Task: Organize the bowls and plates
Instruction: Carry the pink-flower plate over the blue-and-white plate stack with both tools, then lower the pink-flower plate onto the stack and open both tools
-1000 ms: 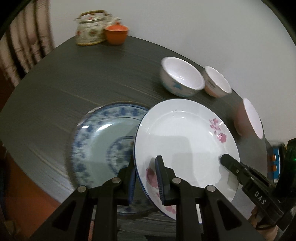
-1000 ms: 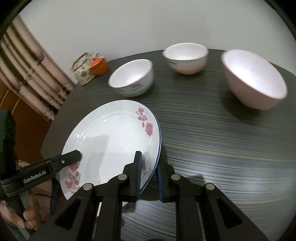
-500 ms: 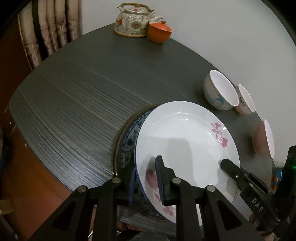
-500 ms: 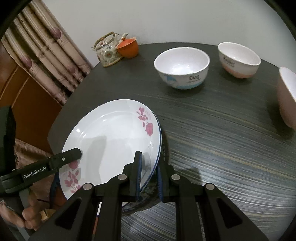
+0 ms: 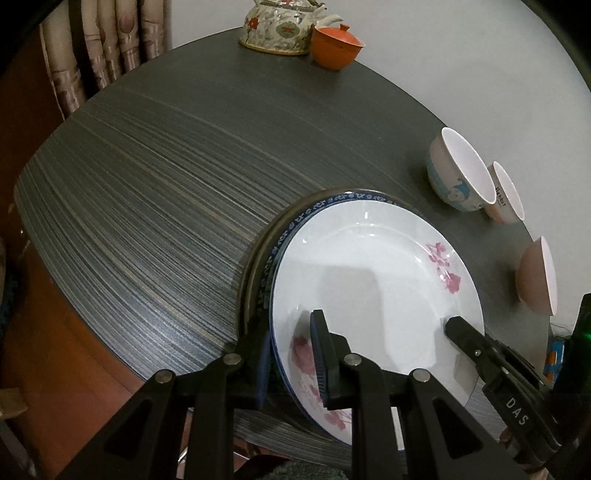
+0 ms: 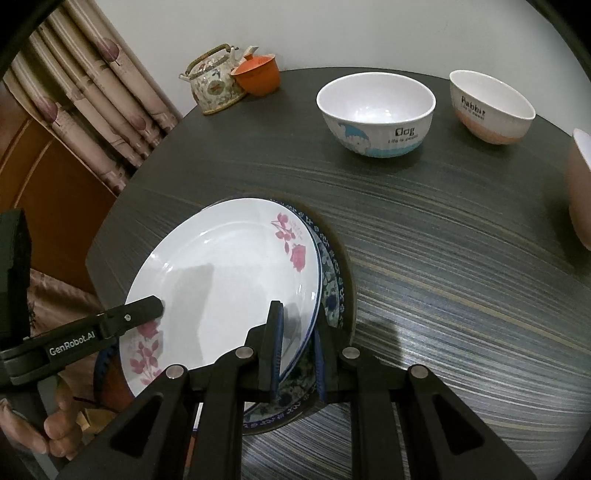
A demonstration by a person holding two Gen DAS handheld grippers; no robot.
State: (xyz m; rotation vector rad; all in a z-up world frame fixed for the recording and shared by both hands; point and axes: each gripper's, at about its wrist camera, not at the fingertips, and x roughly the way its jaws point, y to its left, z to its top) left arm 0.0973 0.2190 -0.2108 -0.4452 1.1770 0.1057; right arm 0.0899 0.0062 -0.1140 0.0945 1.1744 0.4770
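Note:
A white plate with pink flowers (image 5: pixel 373 280) (image 6: pixel 221 280) lies almost flat over a blue-patterned plate (image 5: pixel 291 225) (image 6: pixel 330 280), whose rim shows around it. My left gripper (image 5: pixel 291 354) is shut on the white plate's near rim. My right gripper (image 6: pixel 297 347) is shut on its opposite rim. Each gripper shows in the other's view. Three bowls stand farther off: a blue "Dog" bowl (image 6: pixel 375 112) (image 5: pixel 458 177), a pink "Rabbit" bowl (image 6: pixel 491 107) (image 5: pixel 506 195) and a plain pink bowl (image 5: pixel 537 277) (image 6: pixel 580 188).
A floral teapot (image 5: pixel 280 27) (image 6: pixel 216 83) and an orange lidded cup (image 5: pixel 336 46) (image 6: pixel 258 75) stand at the far edge of the dark round table (image 5: pixel 166 166) by the wall. Curtains (image 6: pixel 92 92) hang to the left. The table's edge runs just below the plates.
Both grippers carried the white plate leftward and lowered it over the blue-patterned plate, which was mostly uncovered a second ago. The plate now sits nearly centred on it.

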